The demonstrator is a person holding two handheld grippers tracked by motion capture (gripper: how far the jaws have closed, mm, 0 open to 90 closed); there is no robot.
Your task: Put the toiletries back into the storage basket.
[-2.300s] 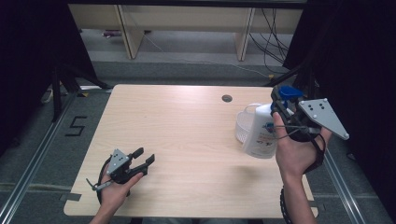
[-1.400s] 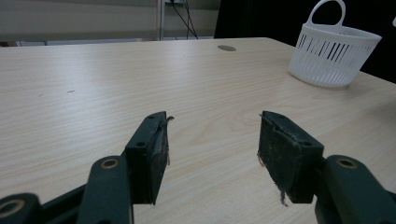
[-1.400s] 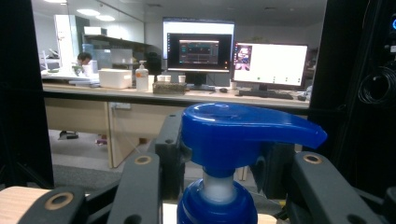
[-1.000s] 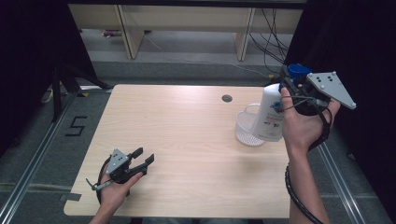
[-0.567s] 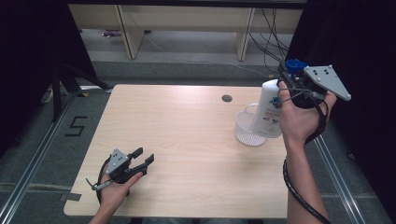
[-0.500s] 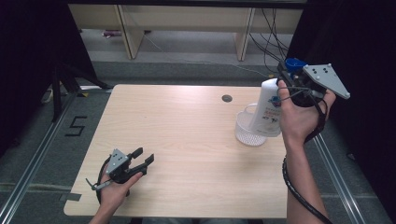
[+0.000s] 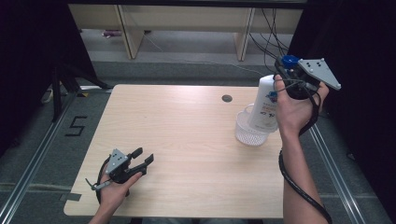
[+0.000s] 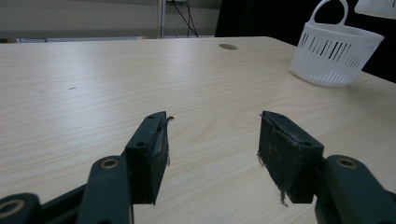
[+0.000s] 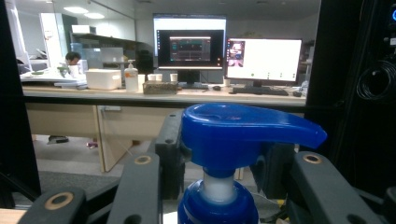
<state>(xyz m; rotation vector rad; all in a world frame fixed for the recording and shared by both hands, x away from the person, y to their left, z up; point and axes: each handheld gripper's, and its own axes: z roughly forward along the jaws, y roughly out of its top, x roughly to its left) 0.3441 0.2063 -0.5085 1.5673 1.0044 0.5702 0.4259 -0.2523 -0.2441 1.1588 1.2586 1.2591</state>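
Observation:
A white pump bottle (image 7: 264,105) with a blue pump head (image 9: 243,133) hangs upright in the air at the table's right side. My right gripper (image 7: 286,70) is shut on it just under the pump, one jaw on each side of the neck. Its base hovers above the white slotted basket (image 7: 250,133), which looks empty in the left gripper view (image 8: 334,51). My left gripper (image 7: 142,158) rests on the table near the front left, open, with nothing between its worn pads (image 8: 285,154).
The light wooden table (image 7: 187,130) has a small round hole (image 7: 227,98) near its far edge. Dark curtains stand at both sides, and shelving stands beyond the far edge. A cable trails along the right forearm.
The right hand has carried the bottle up and toward the far right, from beside the basket to above it. The left gripper has not moved.

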